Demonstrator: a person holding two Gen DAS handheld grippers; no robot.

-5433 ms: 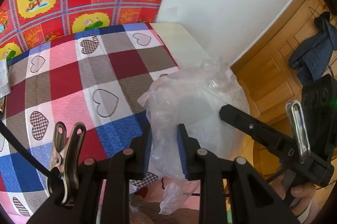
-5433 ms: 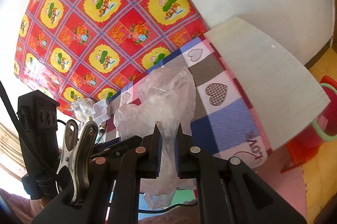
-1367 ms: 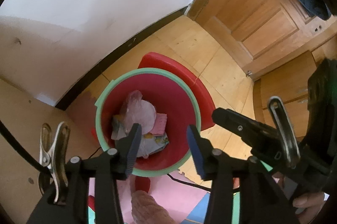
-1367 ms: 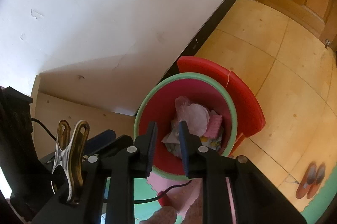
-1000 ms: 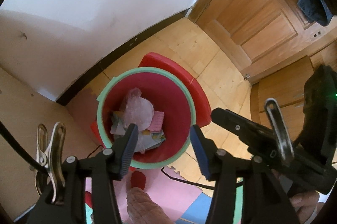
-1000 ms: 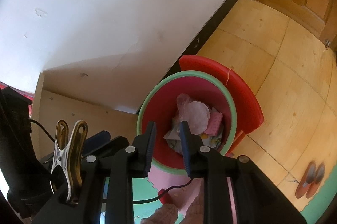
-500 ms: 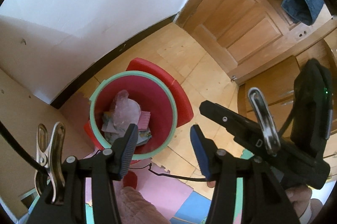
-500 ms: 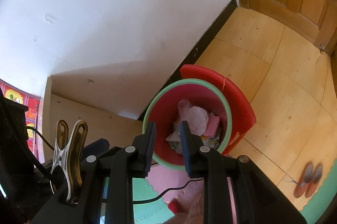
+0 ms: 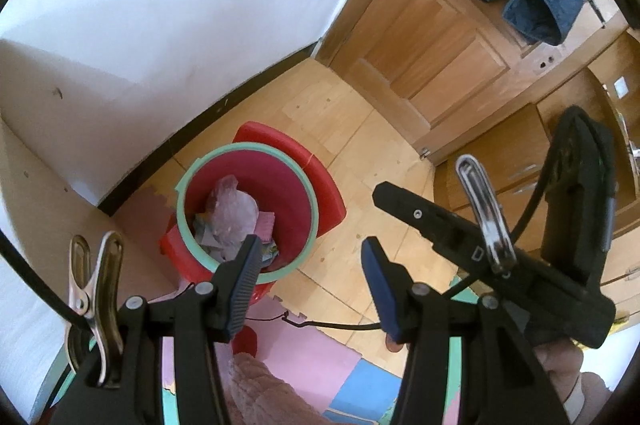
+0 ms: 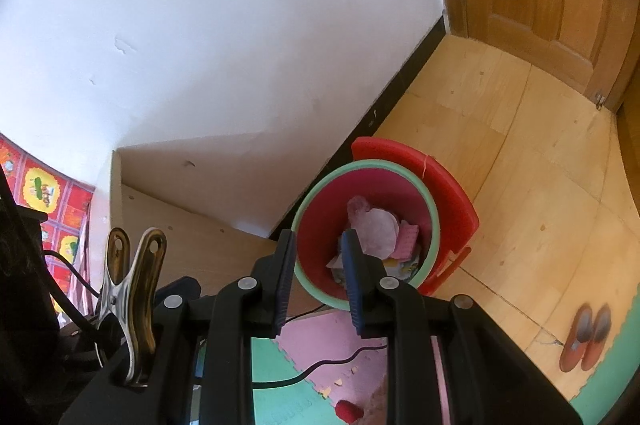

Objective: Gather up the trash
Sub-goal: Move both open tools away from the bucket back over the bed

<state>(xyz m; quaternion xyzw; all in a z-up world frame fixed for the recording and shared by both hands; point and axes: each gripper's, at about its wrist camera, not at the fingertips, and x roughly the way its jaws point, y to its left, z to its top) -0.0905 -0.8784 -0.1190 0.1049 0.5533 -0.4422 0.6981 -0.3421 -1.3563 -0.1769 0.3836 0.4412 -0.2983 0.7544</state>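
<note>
A plain white wall meets a pale wooden plank floor along a black skirting board; a panelled wooden door stands right.

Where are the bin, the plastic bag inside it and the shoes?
bin [image 10: 432,209], right wrist view, on its green rim.
plastic bag [image 9: 234,211], left wrist view, on its crumpled middle.
shoes [image 10: 585,338], right wrist view, on the near shoe's upper.

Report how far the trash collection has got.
Done: the clear plastic bag lies crumpled in the red bin on top of paper scraps. In hand: nothing; the left gripper and right gripper both hang above the bin with jaws apart and nothing between them. Left: these views show only the floor, so any remaining trash cannot be judged.
</note>
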